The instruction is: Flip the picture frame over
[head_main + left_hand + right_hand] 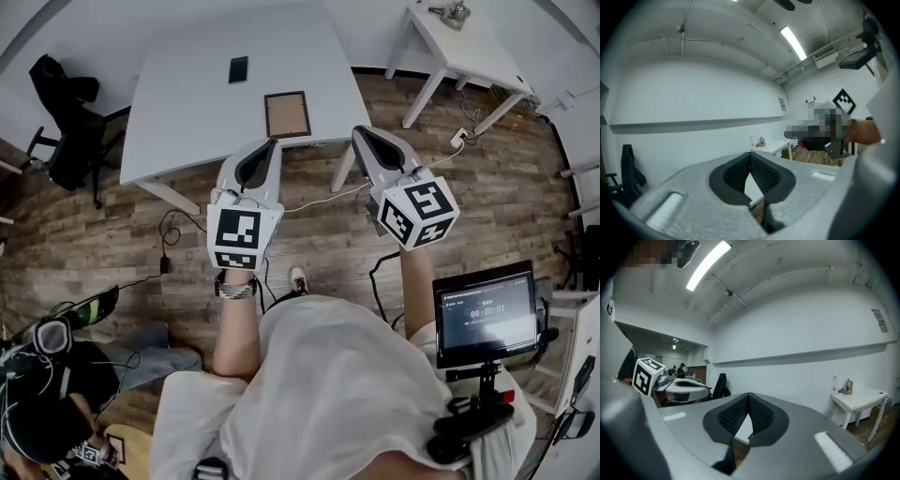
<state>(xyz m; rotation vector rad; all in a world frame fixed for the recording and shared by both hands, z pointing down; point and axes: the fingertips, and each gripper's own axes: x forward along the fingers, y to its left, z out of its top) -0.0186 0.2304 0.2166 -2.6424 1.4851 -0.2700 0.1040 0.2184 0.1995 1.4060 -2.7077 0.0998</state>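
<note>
The picture frame (286,114) is too small to tell which face is up; the left gripper (271,143) covers part of the table's (187,112) near edge; the screen's (486,314) print is unreadable; a second person (56,398) is cut off at the corner.

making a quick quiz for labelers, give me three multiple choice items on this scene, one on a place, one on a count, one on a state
1. Where does the picture frame lie?
A. on the wood floor
B. on the big white table, near the edge closest to the person
C. on the black chair

2. How many things lie on that table?
A. one
B. two
C. four

3. How do the left gripper and right gripper stand?
A. both shut, empty
B. both wide open
C. left shut on the frame

Answers:
1 B, the frame lies flat by the table's near edge.
2 B, only the frame and a dark phone lie there.
3 A, in each gripper view the pads meet with nothing between.
</note>
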